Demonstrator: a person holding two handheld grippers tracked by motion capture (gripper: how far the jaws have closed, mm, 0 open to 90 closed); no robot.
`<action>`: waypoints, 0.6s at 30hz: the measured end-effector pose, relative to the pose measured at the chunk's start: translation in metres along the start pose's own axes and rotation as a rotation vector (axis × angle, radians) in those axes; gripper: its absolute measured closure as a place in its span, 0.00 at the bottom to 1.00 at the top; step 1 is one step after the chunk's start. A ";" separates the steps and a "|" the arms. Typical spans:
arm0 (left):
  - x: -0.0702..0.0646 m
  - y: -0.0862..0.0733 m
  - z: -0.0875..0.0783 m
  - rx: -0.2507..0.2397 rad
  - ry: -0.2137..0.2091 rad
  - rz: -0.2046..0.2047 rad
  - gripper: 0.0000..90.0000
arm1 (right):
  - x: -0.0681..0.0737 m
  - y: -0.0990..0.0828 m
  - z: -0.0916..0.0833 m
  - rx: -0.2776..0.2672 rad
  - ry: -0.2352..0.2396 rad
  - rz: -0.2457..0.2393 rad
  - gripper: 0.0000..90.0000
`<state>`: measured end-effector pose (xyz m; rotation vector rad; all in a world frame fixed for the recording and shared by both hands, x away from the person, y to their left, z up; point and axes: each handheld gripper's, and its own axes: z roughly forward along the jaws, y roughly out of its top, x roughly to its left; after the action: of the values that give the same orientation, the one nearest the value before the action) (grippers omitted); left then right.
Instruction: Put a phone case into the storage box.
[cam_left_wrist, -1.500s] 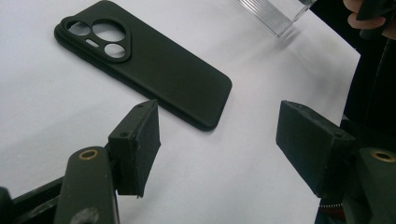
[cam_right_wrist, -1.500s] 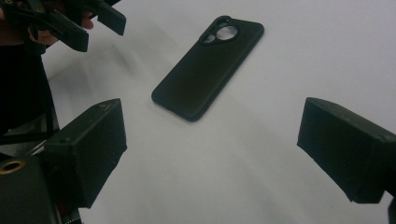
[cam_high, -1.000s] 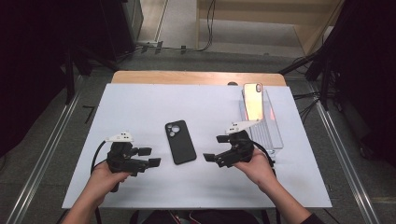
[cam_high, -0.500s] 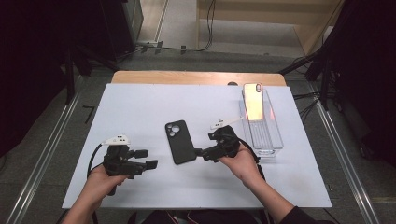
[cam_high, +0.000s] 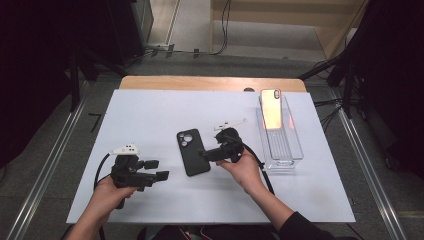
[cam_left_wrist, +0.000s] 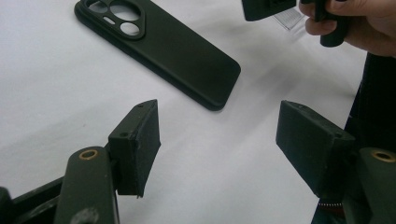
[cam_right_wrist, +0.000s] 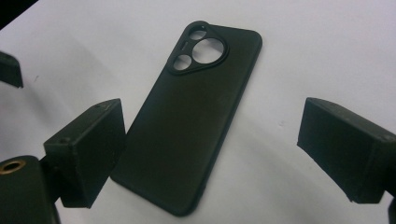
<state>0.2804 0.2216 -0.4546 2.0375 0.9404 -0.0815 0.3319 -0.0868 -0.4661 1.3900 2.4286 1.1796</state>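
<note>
Broadly, a white table (cam_high: 150, 115) carries a clear tray (cam_high: 280, 145) at its right with a phone (cam_high: 271, 107) leaning in it, and a black phone case (cam_high: 190, 152) lies flat near the middle (camera cutouts facing away from the person). Just right of the case, the right gripper (cam_high: 204, 156) points at it with jaws spread and empty, while the left gripper (cam_high: 156, 170) sits well to its left, likewise agape and holding nothing.

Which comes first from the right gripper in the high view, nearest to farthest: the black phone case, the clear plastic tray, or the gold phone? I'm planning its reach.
1. Black phone case with camera cutouts: flat on the white table, just left of the right gripper.
2. Clear plastic tray: to the gripper's right.
3. Gold phone: at the tray's far end, farthest back.
</note>
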 end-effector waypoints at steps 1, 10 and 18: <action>0.000 0.000 0.000 -0.001 0.000 0.001 0.35 | 0.002 0.001 0.002 0.000 -0.007 0.000 0.07; 0.003 0.000 -0.001 -0.009 0.002 -0.009 0.35 | 0.013 0.011 0.017 -0.001 -0.090 0.037 0.07; 0.005 0.001 -0.002 -0.010 0.005 -0.020 0.35 | 0.022 0.013 0.029 -0.039 -0.131 0.092 0.07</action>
<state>0.2838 0.2254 -0.4547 2.0200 0.9621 -0.0826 0.3408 -0.0497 -0.4719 1.5315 2.2645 1.1106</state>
